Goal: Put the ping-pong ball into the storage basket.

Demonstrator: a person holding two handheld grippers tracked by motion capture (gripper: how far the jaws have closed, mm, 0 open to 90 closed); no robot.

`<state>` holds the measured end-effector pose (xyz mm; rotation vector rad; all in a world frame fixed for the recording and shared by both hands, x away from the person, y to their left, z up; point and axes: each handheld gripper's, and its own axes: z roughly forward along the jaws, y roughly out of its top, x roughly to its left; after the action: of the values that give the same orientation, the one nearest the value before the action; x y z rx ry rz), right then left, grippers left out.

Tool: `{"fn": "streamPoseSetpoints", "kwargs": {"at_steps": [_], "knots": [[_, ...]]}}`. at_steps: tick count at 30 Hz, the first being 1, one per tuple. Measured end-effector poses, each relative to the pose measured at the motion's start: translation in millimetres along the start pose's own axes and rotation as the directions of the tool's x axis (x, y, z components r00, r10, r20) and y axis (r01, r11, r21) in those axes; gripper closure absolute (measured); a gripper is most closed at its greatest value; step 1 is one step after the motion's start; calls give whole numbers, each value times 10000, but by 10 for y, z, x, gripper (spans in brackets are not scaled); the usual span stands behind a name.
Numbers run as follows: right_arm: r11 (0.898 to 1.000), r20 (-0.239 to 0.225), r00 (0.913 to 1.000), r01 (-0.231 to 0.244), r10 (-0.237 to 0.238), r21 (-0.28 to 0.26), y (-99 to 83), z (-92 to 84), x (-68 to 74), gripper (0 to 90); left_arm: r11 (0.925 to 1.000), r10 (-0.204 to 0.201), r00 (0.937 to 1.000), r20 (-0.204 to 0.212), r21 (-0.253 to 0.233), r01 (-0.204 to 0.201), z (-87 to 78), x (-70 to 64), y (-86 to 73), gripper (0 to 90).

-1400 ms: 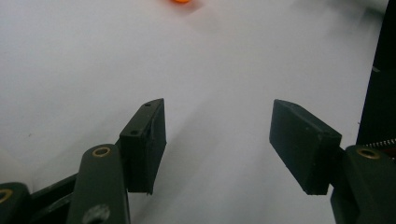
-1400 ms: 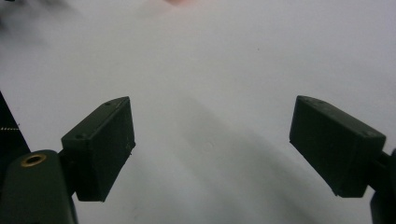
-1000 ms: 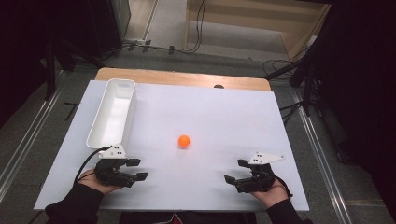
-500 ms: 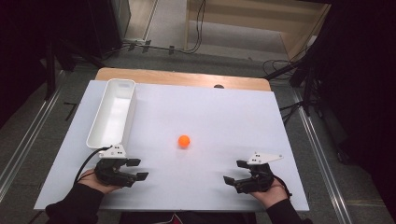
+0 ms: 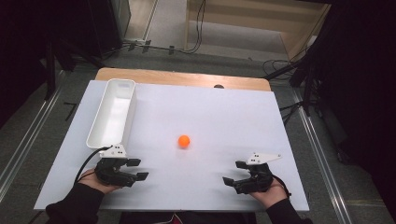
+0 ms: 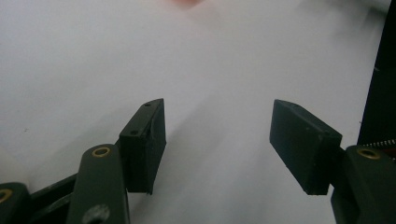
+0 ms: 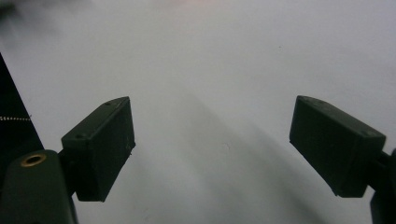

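Note:
A small orange ball (image 5: pixel 184 141) lies on the white table top (image 5: pixel 210 112), near its middle. My left gripper (image 5: pixel 139 169) rests at the front left of the table, open, jaws pointing right with nothing between them. At the front right my right gripper (image 5: pixel 235 172) is open too, jaws pointing left toward the table's middle. In the left gripper view, the gripper (image 6: pixel 217 142) stands wide apart over bare white surface, and an orange blur of the ball (image 6: pixel 187 2) touches the top edge. The right gripper (image 7: pixel 212 147) in its own view is spread wide over bare surface.
A long white bin (image 5: pixel 112 114) stands along the left side of the table, beyond my left gripper. A wooden table edge (image 5: pixel 182 78) runs behind the white top. Dark stands and cables surround the table on the floor.

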<state>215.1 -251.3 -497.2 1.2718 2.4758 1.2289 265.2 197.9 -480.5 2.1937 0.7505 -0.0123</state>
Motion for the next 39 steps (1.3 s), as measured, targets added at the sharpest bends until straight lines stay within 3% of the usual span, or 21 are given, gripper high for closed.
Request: {"fn": "streamPoseSetpoints", "kwargs": {"at_steps": [10,16,19,21,33,39], "knots": [[10000,-79,10000,17,-16,71,-1,1,-4,128,9998,182,9998,10,-11,-182,22,-17,24,297],[10000,-80,10000,23,-22,93,-2,3,-5,128,9998,-139,9997,195,113,137,42,7,45,203],[10000,-55,10000,28,-27,73,-4,6,-4,128,9999,-112,9996,252,114,110,38,-3,59,197],[10000,-65,10000,26,-25,72,-5,5,-5,128,9999,-87,9997,225,90,85,51,-13,67,144],[9999,-57,10000,63,-62,88,-4,2,-7,128,9999,-143,9999,-14,-89,143,66,-55,123,134],[9999,-42,10000,72,-71,99,-4,0,-7,128,9999,106,9999,-104,-88,-106,101,-136,179,136]]}}
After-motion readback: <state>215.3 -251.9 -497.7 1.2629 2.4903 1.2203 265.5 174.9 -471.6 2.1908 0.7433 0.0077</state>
